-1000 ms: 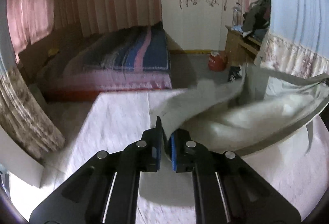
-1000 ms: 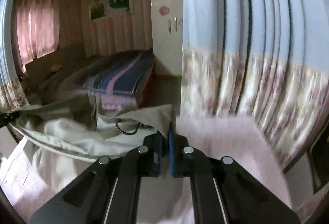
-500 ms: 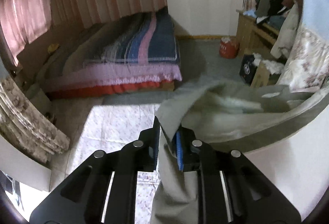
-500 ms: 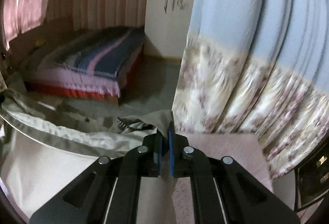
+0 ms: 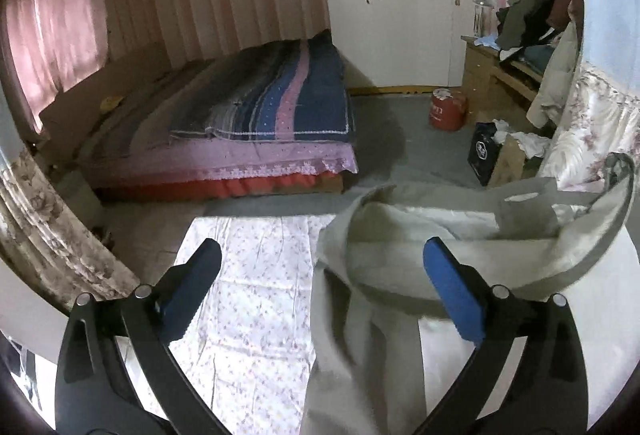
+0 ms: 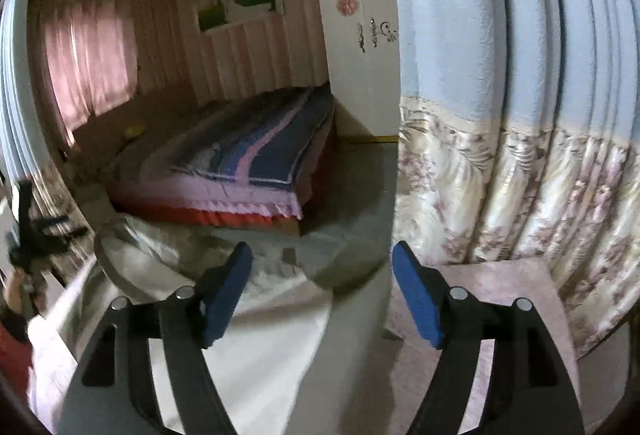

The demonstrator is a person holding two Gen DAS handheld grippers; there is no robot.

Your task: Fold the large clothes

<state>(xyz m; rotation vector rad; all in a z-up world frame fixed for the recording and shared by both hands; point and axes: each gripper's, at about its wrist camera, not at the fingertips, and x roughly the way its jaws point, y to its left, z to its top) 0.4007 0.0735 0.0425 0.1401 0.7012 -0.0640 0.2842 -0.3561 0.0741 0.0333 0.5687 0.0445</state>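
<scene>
Both tools just opened, gaping, nothing gripped. Left view only: grey garment (image 5: 372,315) btwn pads, red tin (image 5: 447,111).

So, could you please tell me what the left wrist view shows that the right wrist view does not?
Only the left wrist view shows the red container on the floor, the cluttered wooden desk and the floral sheet. Only the right wrist view shows the blue curtain up close. Both show the bed and the pale grey garment lying in front of an open hand-held gripper.
</scene>
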